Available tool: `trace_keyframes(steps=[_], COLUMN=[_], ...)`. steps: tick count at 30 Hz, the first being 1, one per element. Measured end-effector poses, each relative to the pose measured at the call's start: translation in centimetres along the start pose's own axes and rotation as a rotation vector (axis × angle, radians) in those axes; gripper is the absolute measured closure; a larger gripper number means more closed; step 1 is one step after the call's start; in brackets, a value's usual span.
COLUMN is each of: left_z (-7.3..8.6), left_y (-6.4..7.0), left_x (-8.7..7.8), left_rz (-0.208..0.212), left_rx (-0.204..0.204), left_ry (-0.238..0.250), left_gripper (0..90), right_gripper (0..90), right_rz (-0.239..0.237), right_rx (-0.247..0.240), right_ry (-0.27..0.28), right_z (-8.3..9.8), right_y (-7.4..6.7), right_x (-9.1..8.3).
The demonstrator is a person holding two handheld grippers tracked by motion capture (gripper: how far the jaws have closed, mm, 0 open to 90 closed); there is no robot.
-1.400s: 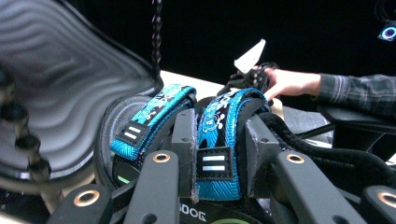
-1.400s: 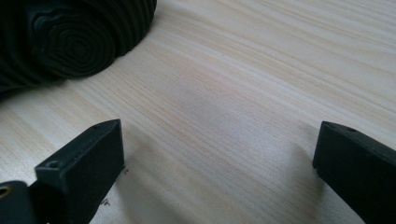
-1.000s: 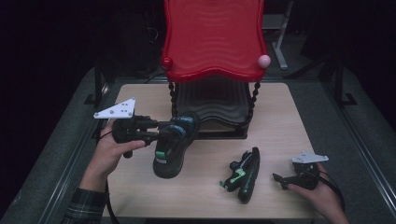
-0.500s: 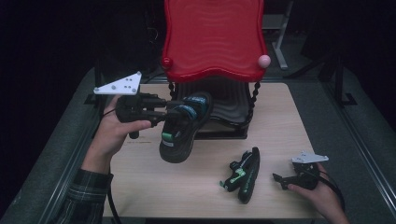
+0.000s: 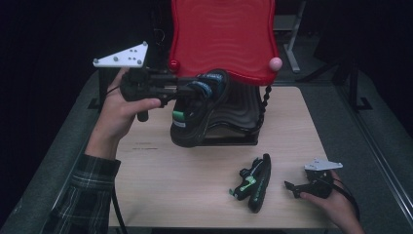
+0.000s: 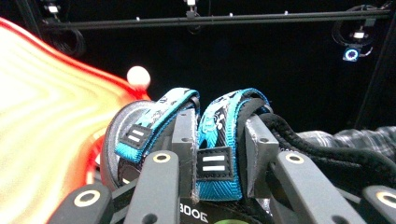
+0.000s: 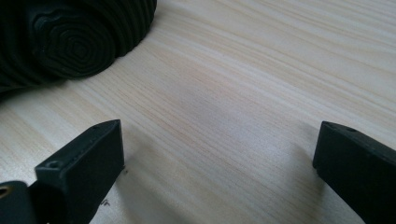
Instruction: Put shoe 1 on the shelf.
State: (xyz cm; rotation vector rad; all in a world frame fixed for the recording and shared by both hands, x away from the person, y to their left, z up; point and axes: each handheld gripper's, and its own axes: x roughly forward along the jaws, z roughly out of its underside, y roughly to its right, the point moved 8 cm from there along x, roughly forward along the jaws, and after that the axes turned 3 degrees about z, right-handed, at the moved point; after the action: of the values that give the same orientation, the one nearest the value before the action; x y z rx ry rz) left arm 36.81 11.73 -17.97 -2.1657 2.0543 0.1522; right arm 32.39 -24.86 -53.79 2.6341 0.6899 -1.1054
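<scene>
High view looks down over the table point(image 5: 204, 195); gripper views sit close: one at the sandal point(image 6: 219, 140), one at tabletop

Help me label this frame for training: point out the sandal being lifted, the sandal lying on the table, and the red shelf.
Lifted sandal point(image 5: 195, 127), high view, on its black sole side.
Lying sandal point(image 5: 258, 183), high view, on its sole edge.
Red shelf point(image 5: 221, 36), high view, on its rippled top.
</scene>
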Motion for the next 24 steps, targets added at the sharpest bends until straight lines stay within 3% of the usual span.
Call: trace_keyframes(steps=[6, 13, 14, 19, 23, 24], left_z=[-2.1, -5.2, -5.2, -6.5, -6.8, -6.8], left_y=[-1.7, -5.4, -5.4, -8.8, -11.0, -11.0], left_x=[0.1, 0.6, 0.6, 1.2, 1.7, 1.7], left_rz=[-0.031, -0.113, -0.113, -0.204, -0.264, -0.264], left_rx=[0.019, 0.033, 0.033, 0.028, 0.027, 0.027], left_ry=[-0.002, -0.005, -0.005, -0.021, -0.042, -0.042], left_gripper=[69.8, 69.9, 69.9, 69.9, 69.9, 69.9], right_gripper=[1.4, 1.4, 1.4, 1.4, 1.4, 1.4], right_rz=[-0.001, -0.004, -0.004, -0.003, -0.005, -0.006], right_rx=[0.001, 0.001, 0.001, -0.003, -0.004, -0.004], right_ry=[0.001, 0.002, 0.002, 0.0, 0.0, 0.001], right_z=[0.0, 0.0, 0.0, 0.0, 0.0, 0.0], right_y=[0.0, 0.0, 0.0, 0.0, 0.0, 0.0], right_x=[0.0, 0.0, 0.0, 0.0, 0.0, 0.0])
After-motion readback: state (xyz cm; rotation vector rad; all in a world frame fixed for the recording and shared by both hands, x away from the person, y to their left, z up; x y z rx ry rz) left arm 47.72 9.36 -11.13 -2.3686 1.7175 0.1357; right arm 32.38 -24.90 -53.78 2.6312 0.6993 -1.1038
